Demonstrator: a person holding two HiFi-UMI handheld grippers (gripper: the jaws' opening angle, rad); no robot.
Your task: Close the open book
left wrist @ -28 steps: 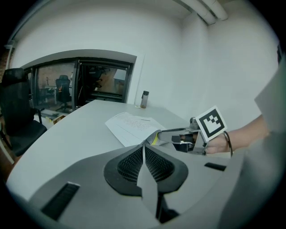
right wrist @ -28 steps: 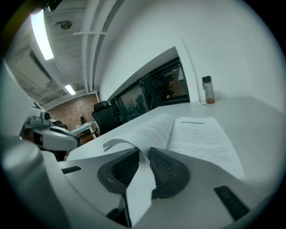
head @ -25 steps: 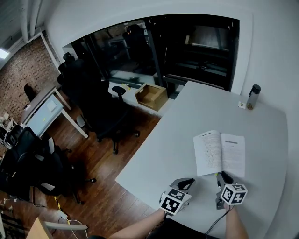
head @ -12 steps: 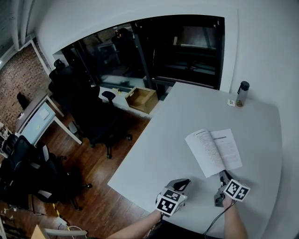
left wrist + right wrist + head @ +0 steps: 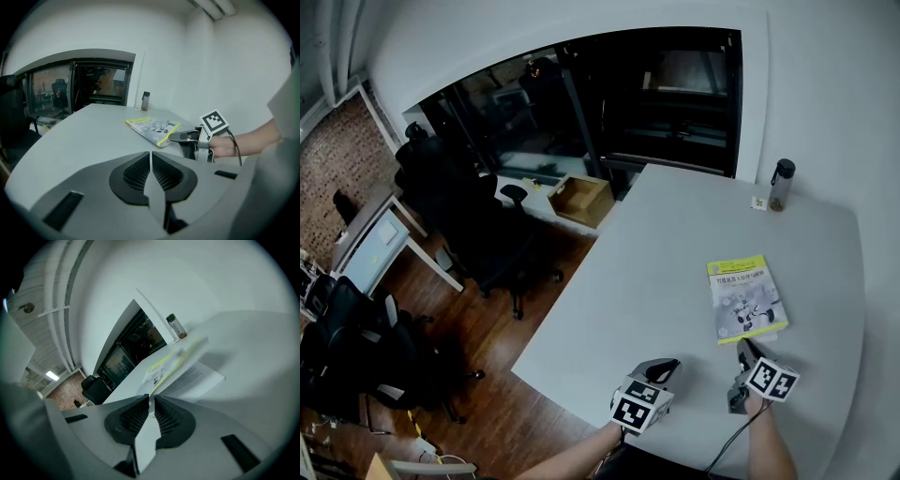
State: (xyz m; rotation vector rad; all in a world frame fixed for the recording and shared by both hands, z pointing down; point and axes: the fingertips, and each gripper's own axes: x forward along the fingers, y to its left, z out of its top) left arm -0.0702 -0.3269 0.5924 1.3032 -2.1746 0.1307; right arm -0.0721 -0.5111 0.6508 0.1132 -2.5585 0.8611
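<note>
The book (image 5: 748,298) lies shut on the table (image 5: 675,244), yellow cover up, just past your R gripper (image 5: 742,350) (its jaws are closing w/ nothing in them). Your L gripper (image 5: 669,367) is pressed together, empty.

book (image 5: 748,298) — closed, yellow-trimmed cover up, flat on white table (image 5: 656,281)

Book (image 5: 747,298) cover yellow, white; table (image 5: 656,281) pale grey; floor (image 5: 516,375) reddish-brown wood; chairs (image 5: 478,225) black
</note>
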